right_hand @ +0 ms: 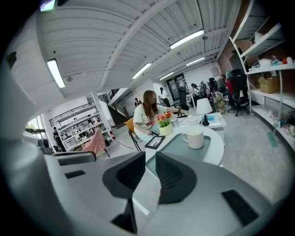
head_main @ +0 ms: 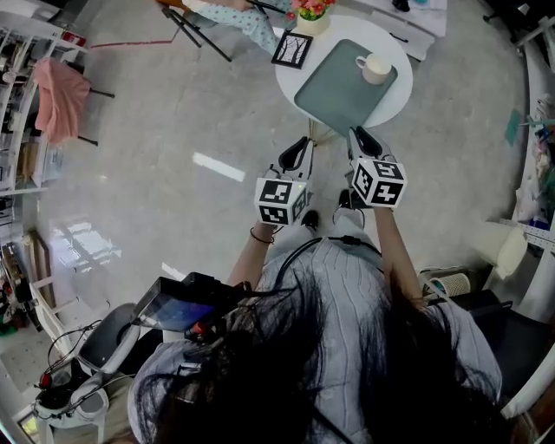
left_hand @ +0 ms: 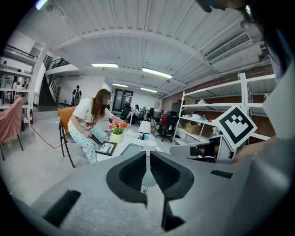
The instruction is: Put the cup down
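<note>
The cup (head_main: pixel 375 68) stands on the tray (head_main: pixel 334 94), upper right. The left gripper (head_main: pixel 299 153) and right gripper (head_main: pixel 364 140), both closed and empty, should withdraw without touching it.

A round white desk (head_main: pixel 365 32) stood at the upper middle of the frame on a pale, glossy floor (head_main: pixel 173 130). 3 things lay directly on it. A grey tray (head_main: pixel 334 94) covered most of its middle and right. A black picture frame (head_main: pixel 292 49) lay flat near its left edge. A flower pot (head_main: pixel 312 19) sat at its top edge. 1 white cup (head_main: pixel 375 68) stood upright on the tray's upper right corner.
</note>
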### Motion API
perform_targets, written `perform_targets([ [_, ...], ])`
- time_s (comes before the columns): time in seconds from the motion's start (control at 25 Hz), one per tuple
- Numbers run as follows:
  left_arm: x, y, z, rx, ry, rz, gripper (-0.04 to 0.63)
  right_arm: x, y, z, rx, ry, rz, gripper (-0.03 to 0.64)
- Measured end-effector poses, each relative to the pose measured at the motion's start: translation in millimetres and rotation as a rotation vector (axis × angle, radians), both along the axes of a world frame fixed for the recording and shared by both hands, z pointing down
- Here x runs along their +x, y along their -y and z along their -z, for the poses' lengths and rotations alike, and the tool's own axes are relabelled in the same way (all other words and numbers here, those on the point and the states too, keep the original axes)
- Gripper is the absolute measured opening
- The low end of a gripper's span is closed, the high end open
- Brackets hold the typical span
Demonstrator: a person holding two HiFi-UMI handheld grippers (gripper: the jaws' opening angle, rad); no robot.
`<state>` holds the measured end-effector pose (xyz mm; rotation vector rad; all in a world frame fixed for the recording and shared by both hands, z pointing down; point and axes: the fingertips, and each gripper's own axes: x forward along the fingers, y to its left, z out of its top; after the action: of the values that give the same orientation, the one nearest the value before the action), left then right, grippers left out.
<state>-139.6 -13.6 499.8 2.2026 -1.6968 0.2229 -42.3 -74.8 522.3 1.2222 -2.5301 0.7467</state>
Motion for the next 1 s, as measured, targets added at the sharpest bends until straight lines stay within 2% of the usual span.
perform_targets([
  [0.4, -29.4, -60.3, -2.5, 0.004, -0.010, -0.080, 0.034, -30.0, -76.6, 7.6, 0.028, 0.010, -0.034, 0.074],
  [0.6, -30.0, -72.2, 0.8, 0.011, -0.033, -0.095, 0.034, -32.3, -96.1, 13.9, 0.052, -0.025, -0.029, 0.068],
  [1.0, -19.2, -86.1, -2.7, 0.004, -0.069, -0.090, 0.034, -19.0, -116.3, 10.3, 0.041, -0.043, -0.023, 0.061],
])
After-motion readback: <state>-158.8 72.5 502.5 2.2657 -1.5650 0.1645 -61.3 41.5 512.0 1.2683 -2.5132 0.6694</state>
